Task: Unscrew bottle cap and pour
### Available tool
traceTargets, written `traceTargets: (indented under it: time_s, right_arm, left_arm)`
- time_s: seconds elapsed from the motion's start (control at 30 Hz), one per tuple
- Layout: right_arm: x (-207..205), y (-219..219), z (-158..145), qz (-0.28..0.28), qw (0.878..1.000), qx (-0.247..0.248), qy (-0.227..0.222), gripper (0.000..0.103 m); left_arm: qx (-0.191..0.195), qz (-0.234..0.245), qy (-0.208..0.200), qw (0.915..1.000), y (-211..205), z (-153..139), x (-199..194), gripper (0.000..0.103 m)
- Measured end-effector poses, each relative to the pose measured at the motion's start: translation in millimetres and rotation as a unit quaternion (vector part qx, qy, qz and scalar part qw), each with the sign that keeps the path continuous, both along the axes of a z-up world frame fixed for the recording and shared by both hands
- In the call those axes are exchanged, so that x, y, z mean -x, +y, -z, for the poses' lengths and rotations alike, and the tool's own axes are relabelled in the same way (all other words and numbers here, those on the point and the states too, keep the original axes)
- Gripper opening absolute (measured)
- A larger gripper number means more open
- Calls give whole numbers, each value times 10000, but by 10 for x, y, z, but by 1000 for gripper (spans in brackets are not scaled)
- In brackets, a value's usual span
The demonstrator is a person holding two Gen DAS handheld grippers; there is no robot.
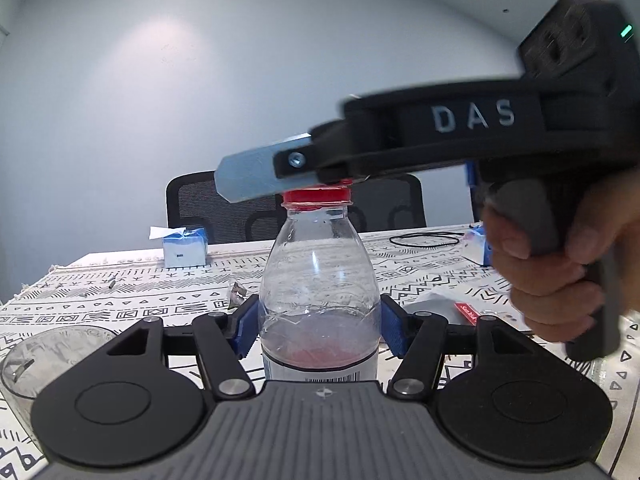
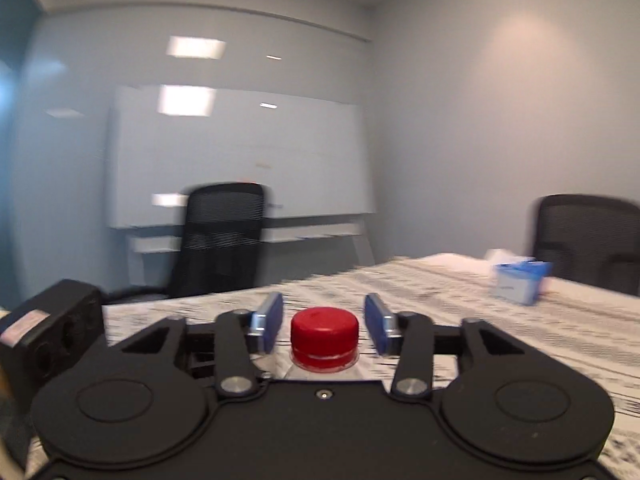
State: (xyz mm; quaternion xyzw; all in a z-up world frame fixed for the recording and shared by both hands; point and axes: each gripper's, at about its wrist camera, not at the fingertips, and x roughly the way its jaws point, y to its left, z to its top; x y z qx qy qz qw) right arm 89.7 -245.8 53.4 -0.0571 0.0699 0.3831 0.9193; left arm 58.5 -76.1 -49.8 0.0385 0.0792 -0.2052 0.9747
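Bottle (image 1: 319, 280) stands upright at frame centre on our patterned tablecloth (image 1: 120, 304), clamped at mid-body by our left gripper (image 1: 319, 326), its red cap (image 2: 324, 334) sitting low-centre between our right gripper's (image 2: 324, 322) spread, not yet touching blue fingers (image 2: 269, 320).

Patterned tablecloth (image 1: 120, 292), blue tissue box (image 1: 185, 247), black mesh chairs (image 2: 222, 236), whiteboard (image 2: 240, 156), black cable loop (image 1: 424, 239)

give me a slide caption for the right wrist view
Right gripper open around the red cap of the bottle, blue pads apart from it on both sides.
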Motion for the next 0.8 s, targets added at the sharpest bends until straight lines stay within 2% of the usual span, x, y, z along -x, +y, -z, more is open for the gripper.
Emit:
traceTargets:
  time_s: [0.07, 0.2, 0.23, 0.27, 0.4, 0.5, 0.57, 0.63, 0.73, 0.8]
  right_arm:
    - [212, 138, -3, 670, 9976, 9, -160, 63]
    - [280, 279, 37, 1351, 9908, -87, -25, 60]
    - [259, 302, 52, 1432, 9896, -94, 8, 57]
    - [222, 314, 72, 1474, 9890, -87, 59, 34]
    - [122, 286, 129, 1251, 9919, -126, 166, 33]
    - [18, 121, 143, 818, 9962, -189, 251, 32]
    - [-120, 8, 138, 296, 9988, -244, 313, 32]
    - [-285, -163, 152, -491, 9977, -333, 312, 33]
    - [-509, -437, 247, -1644, 9842, -624, 200, 33]
    - [-650, -547, 272, -2031, 9750, -833, 357, 33]
  left_arm:
    - [-28, -13, -13, 10000, -11, 0, -4, 58]
    - [-66, -32, -38, 10000, -27, -3, 0, 58]
    - [-65, -32, -35, 10000, -28, -3, -2, 59]
    - [-62, -33, -28, 10000, -26, -5, -6, 58]
    - [4, -42, 0, 10000, -10, -6, -5, 58]
    - [55, -25, 23, 10000, 10, -10, -12, 58]
    - [62, 8, 29, 10000, 14, -15, -9, 58]
    - [35, 57, 19, 10000, 5, -19, 8, 58]
    - [-2, 128, -3, 9999, -12, -23, 28, 58]
    - [22, 159, -3, 9999, -9, -21, 28, 58]
